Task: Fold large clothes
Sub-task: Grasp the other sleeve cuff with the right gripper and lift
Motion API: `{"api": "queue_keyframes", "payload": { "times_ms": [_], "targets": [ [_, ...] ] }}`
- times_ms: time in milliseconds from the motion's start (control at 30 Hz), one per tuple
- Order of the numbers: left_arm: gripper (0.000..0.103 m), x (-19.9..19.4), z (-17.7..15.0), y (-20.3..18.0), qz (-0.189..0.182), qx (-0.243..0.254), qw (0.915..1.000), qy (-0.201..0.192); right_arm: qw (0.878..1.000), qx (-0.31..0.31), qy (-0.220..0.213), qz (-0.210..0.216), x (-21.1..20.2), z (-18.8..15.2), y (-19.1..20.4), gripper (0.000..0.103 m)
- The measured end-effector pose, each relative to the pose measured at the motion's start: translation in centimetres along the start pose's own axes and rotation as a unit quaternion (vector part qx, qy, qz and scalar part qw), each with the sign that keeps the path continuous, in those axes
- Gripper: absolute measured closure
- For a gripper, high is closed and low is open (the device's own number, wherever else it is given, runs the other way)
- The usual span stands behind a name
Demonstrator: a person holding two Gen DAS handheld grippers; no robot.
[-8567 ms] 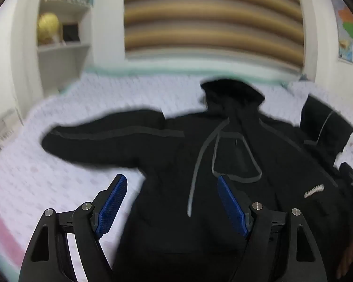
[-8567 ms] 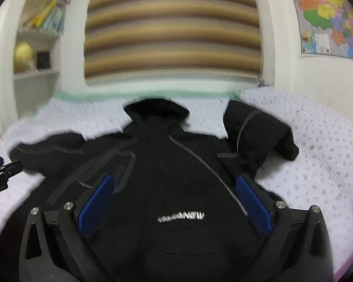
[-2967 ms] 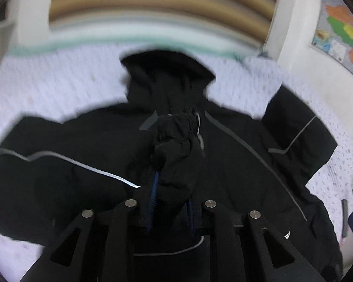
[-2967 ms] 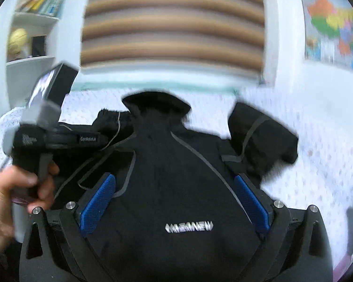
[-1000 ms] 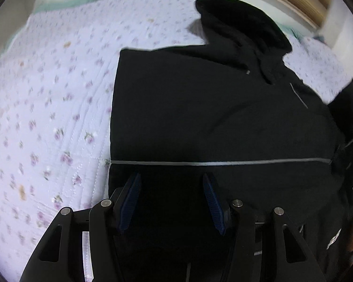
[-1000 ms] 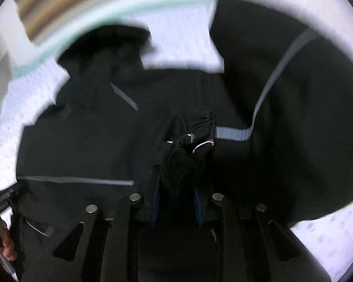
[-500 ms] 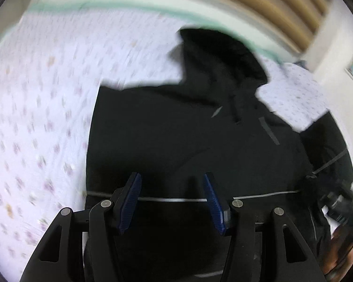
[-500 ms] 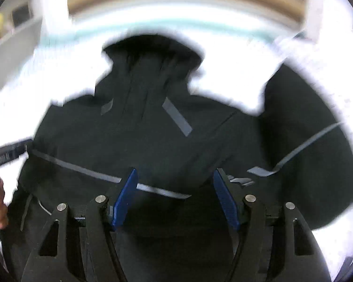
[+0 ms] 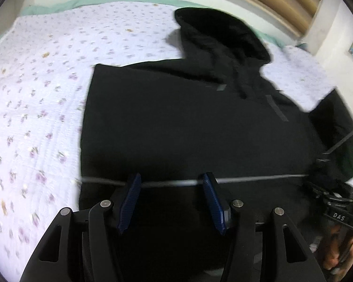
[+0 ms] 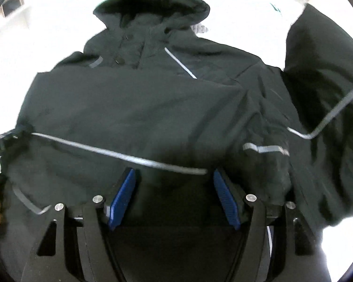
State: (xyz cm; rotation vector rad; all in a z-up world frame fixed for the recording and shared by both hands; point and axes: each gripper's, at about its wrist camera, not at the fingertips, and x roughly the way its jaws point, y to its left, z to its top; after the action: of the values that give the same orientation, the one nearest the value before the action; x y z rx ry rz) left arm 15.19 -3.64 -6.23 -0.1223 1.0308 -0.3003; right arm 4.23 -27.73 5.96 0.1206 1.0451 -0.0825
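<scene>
Plainly both tools stand half open and empty: left gripper (image 9: pixel 170 202); right gripper (image 10: pixel 174 197), its jaws just opened; the black jacket (image 10: pixel 153 108) lies on the floral bedspread (image 9: pixel 35 94), left sleeve folded across, right sleeve (image 10: pixel 322 108) loose at right; it may slide or snag; nothing blocks it

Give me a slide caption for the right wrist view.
Open right gripper above black hooded jacket, one sleeve folded across.
</scene>
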Motion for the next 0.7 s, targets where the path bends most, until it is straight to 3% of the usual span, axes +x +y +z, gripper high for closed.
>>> {"api": "queue_keyframes", "payload": {
  "times_ms": [100,333,433,533,633,700],
  "targets": [
    [0.047,-2.1,0.3,-2.7,-0.038,0.008,0.9992,-0.004,0.998,0.024,-0.026,0.046,-4.5,-0.7,-1.4,0.033],
    [0.047,-3.7,1.0,-14.8,-0.124,0.075,0.9895,0.004,0.991,0.046,-0.125,0.032,-15.8,-1.4,-6.9,0.033],
    [0.047,-1.8,0.4,-19.9,-0.122,0.103,0.987,0.014,0.985,0.067,-0.157,0.013,-18.6,-1.6,-10.5,0.032],
    [0.047,1.4,-0.2,-22.7,-0.123,0.098,0.9872,0.028,0.981,0.103,-0.164,-0.012,-19.7,-2.2,-15.2,0.032],
    [0.047,5.1,-1.1,-25.0,-0.065,0.122,0.9901,0.021,0.974,0.149,-0.161,-0.059,-20.1,-3.5,-20.5,0.031],
    [0.047,7.5,-1.6,-26.4,-0.054,0.13,0.9895,0.034,0.971,0.173,-0.153,-0.063,-19.8,-4.3,-23.6,0.031]
  ]
}}
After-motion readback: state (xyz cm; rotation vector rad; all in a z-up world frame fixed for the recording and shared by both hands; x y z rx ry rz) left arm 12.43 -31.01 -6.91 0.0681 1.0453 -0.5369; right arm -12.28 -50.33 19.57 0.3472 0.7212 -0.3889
